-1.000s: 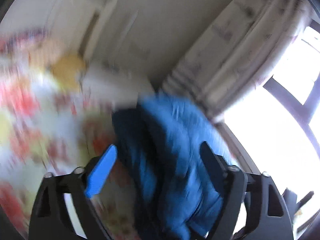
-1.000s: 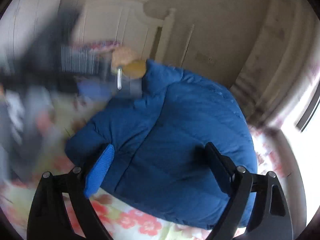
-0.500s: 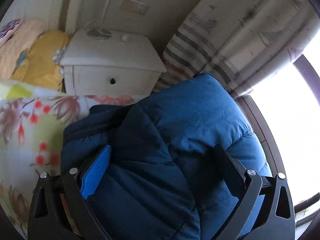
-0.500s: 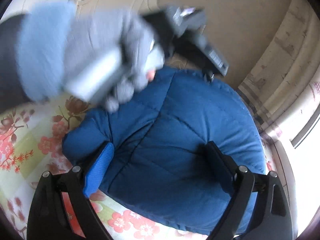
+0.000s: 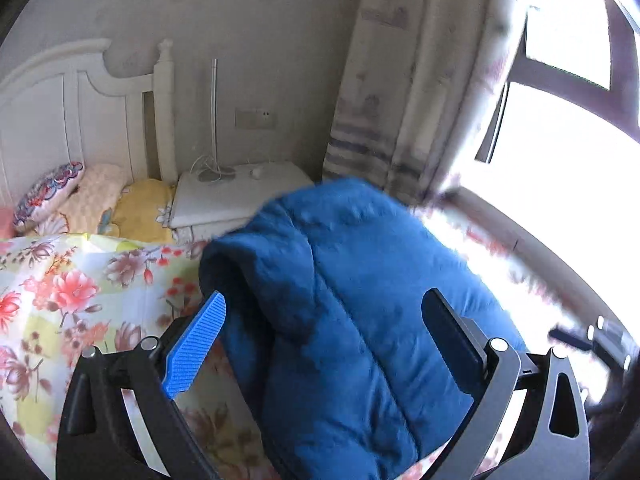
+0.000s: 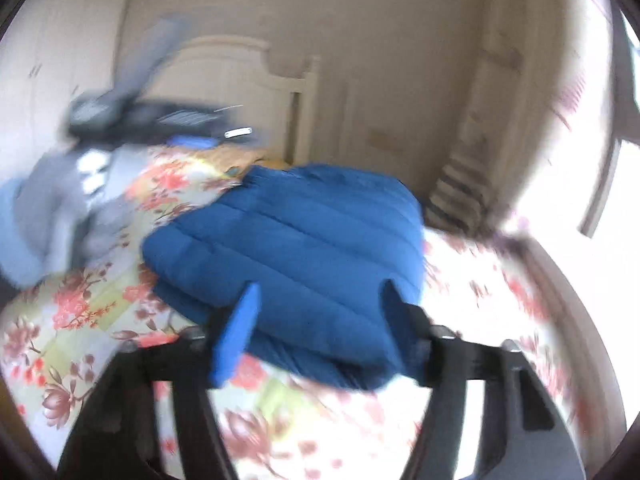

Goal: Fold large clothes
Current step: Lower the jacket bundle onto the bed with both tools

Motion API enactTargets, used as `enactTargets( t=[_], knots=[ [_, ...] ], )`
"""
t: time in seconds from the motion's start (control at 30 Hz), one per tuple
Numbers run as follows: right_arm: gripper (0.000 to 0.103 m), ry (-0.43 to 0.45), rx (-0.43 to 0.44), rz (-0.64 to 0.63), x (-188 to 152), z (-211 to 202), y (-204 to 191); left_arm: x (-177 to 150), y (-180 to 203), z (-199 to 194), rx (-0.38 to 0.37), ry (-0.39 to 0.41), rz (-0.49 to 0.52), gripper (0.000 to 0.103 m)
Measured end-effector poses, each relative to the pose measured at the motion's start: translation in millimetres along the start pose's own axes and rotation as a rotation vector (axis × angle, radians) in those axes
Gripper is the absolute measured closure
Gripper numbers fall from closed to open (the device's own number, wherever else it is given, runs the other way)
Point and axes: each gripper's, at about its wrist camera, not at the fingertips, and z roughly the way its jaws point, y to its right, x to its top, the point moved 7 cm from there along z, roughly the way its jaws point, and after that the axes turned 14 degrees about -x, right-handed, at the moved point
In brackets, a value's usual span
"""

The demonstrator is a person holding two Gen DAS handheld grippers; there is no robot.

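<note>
Blue padded jacket lying folded on the flowered bed, ahead of both tools.

The left tool is standing wide apart, the jacket bulging up between its fingers without being pinched. The right tool, jaws just closing, is gaping at the jacket's near edge, not clamping it. Beyond, the bedspread, pillows, nightstand and headboard are showing.
</note>
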Motion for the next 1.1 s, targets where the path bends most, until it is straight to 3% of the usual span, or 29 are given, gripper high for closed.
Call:
enactTargets(
  t=[0.07, 0.13, 0.23, 0.4, 0.57, 0.67, 0.7, 0.93, 1.1],
  knots=[
    [0.051, -0.051, 0.018, 0.099, -11.2, 9.1, 23.7, -14.2, -5.4, 15.1, 0.037, -0.054, -0.011, 0.006],
    [0.052, -0.072, 0.049, 0.174, -15.4, 21.7, 36.3, -32.1, -15.4, 31.1, 0.026, -0.091, -0.063, 0.004],
    [0.047, -0.196, 0.077, 0.183, -31.6, 52.2, 33.5, -40.6, -23.4, 31.6, 0.019, -0.075, -0.112, 0.004],
    [0.046, -0.148, 0.035, 0.164, -7.7, 41.3, 42.0, -41.9, -21.1, 27.2, 0.045, -0.07, -0.109, 0.004],
    [0.044, -0.104, 0.028, 0.162, 29.9, 58.6, 40.0, -47.2, -19.4, 24.4, 0.051, -0.063, -0.13, 0.004],
    [0.037, -0.216, 0.04, 0.13, 18.6, 95.8, 25.3, -47.8, -19.3, 26.6, 0.071, -0.07, -0.126, 0.004],
    [0.03, -0.212, 0.036, 0.129, 15.7, 102.9, 23.4, -48.5, -19.2, 27.2, 0.072, -0.071, -0.127, 0.004],
    [0.024, -0.222, 0.07, 0.186, 6.9, 113.3, 32.8, -49.4, -17.9, 24.7, 0.099, -0.067, -0.145, 0.004],
    [0.015, -0.246, 0.076, 0.235, 3.8, 104.9, 38.9, -47.6, -6.6, 6.0, 0.174, -0.048, -0.142, 0.004]
  ],
)
